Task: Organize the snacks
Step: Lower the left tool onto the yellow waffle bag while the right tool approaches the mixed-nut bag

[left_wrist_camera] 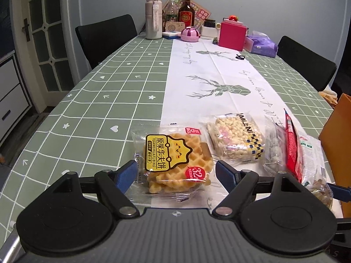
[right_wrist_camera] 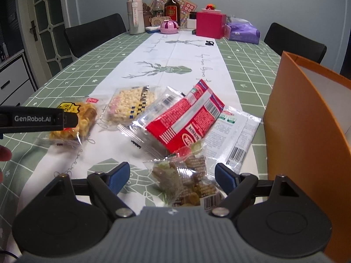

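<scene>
A waffle packet [left_wrist_camera: 175, 160] with a yellow label lies on the table between the fingers of my open left gripper [left_wrist_camera: 175, 173]; the fingers do not press it. Beside it lie a puffed-rice bar packet [left_wrist_camera: 237, 138], a red packet [left_wrist_camera: 290, 140] and a white packet [left_wrist_camera: 311, 155]. In the right wrist view my right gripper [right_wrist_camera: 172, 176] is open around a clear bag of brown snacks [right_wrist_camera: 186, 179]. The red packet [right_wrist_camera: 186, 120] leans on the white packet [right_wrist_camera: 232, 133]. The waffle packet [right_wrist_camera: 74, 120] and rice bar [right_wrist_camera: 131, 104] lie left. The left gripper [right_wrist_camera: 39, 119] reaches in from the left.
An orange box [right_wrist_camera: 307, 142] with a white inside stands at the right table edge, also seen in the left wrist view [left_wrist_camera: 335, 135]. The far end holds a bottle [right_wrist_camera: 135, 11], a dark bottle [right_wrist_camera: 172, 7], a pink box [right_wrist_camera: 210, 24] and a purple tissue pack [right_wrist_camera: 243, 31]. Black chairs flank the table.
</scene>
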`<state>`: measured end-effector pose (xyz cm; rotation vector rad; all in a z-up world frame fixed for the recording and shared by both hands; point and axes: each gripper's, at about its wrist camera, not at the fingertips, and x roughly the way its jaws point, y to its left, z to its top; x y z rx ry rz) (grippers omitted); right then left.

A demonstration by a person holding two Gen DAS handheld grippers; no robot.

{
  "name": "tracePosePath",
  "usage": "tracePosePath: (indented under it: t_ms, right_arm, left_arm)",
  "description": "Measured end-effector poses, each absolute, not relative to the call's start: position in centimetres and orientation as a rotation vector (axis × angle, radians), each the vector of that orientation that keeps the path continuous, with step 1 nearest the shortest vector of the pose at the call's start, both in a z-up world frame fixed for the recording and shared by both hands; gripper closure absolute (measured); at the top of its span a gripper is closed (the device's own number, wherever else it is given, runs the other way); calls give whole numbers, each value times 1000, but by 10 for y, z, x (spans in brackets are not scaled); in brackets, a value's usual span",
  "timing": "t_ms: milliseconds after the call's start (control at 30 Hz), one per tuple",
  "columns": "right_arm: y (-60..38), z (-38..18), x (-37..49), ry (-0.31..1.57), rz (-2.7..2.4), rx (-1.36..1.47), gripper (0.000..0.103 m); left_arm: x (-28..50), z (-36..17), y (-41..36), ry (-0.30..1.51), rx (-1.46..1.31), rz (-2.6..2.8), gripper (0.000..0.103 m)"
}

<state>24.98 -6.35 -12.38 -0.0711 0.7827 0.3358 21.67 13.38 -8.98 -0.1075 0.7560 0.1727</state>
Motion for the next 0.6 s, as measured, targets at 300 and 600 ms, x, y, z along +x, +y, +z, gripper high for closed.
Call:
tracePosePath:
  t_ms: [300, 600]
  right_arm:
    - [-60, -129, 248, 790, 323, -127, 41]
    - [-60, -128, 236, 796, 351, -149, 51]
  left_arm:
    - [224, -101, 141, 802, -129, 163, 4]
    - [213, -99, 141, 842, -139, 114, 27]
